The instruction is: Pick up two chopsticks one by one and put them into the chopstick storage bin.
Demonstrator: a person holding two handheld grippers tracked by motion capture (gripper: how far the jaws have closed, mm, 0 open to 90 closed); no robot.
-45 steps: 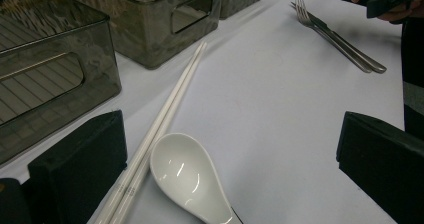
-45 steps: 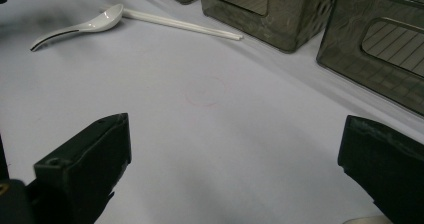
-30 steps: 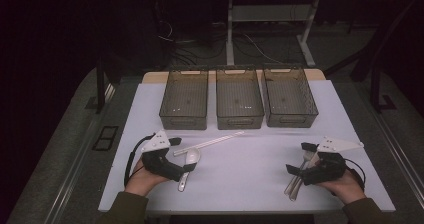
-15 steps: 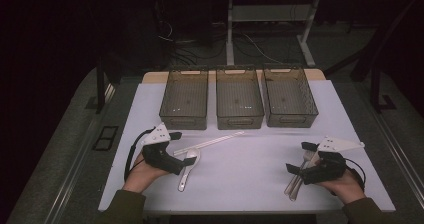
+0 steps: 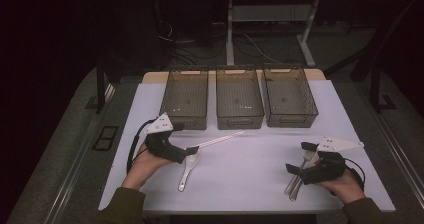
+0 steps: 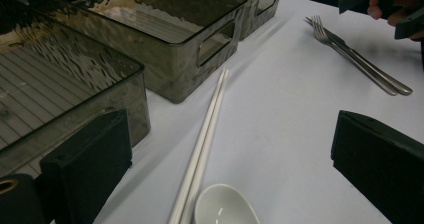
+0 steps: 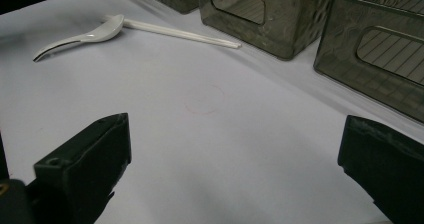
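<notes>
A white ceramic spoon (image 5: pixel 186 170) lies on the white table, its bowl (image 6: pixel 224 210) just ahead of my left gripper (image 5: pixel 187 152). That gripper's jaws stand wide open in the left gripper view, with nothing between them. A pair of white chopsticks (image 5: pixel 220 139) runs from the spoon toward the middle bin. A metal fork and knife (image 5: pixel 295 183) lie side by side at the right, beside my right gripper (image 5: pixel 300 158). It is also open and holds nothing. The right gripper view looks across bare table to the spoon (image 7: pixel 80 36) and chopsticks (image 7: pixel 180 32).
Three smoky see-through bins stand in a row at the back: left (image 5: pixel 186 95), middle (image 5: pixel 239 96), right (image 5: pixel 290 95). All look empty. The table's front edge (image 5: pixel 240 210) lies close to both hands. A faint circle mark (image 7: pixel 204 99) is on the table.
My left gripper has risen a little and shifted forward over the spoon's bowl. The spoon, chopsticks, fork and knife have not moved. The right gripper is still.
</notes>
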